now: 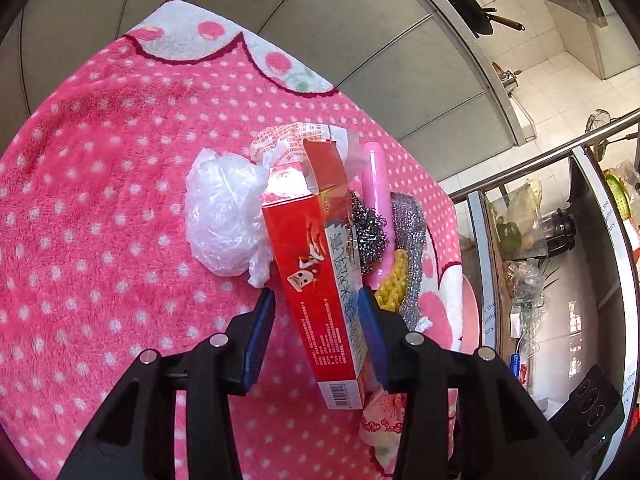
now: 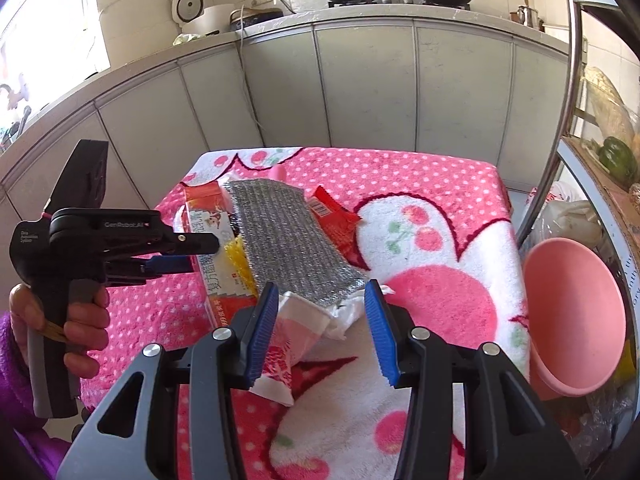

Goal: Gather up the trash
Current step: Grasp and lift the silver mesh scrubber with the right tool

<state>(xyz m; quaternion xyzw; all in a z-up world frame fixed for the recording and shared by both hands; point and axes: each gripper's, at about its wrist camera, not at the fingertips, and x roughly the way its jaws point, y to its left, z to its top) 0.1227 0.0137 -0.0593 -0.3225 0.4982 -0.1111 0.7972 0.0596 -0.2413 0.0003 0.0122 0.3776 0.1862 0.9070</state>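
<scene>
Meanwhile, on a desk (image 2: 460,184) draped in a pink polka-dot towel, the left claw (image 1: 316,300) straddles a red carton (image 1: 316,276), its jaws released and not pressing: the left pad stands clear of the cardboard while the right one sits at the box's edge. The right claw (image 2: 322,300) hangs released too, above a crumpled pink-and-white wrapper (image 2: 286,344) near the front of the towel, gripping nothing. From here the likeliest slip, by this reading, is that the carton, lying aslant across a heap of other things, could skid or tip as the jaws close, nudging the steel-wool scourer (image 1: 370,232) and the silver scouring pad (image 2: 288,240) beside it; these look like kitchen tools rather than rubbish and could be swept up by mistake. The light wrapper may also slide away under a claw on the soft pile. The carton is a long, glossy box, red with a pale printed side panel and a barcode at its near end, its far flap torn open. A balled clear plastic bag (image 1: 224,216) lies just left of it, and a red snack wrapper (image 2: 336,216) rests against the pad's far side. A pink bowl (image 2: 576,316) waits off the desk's right edge.
</scene>
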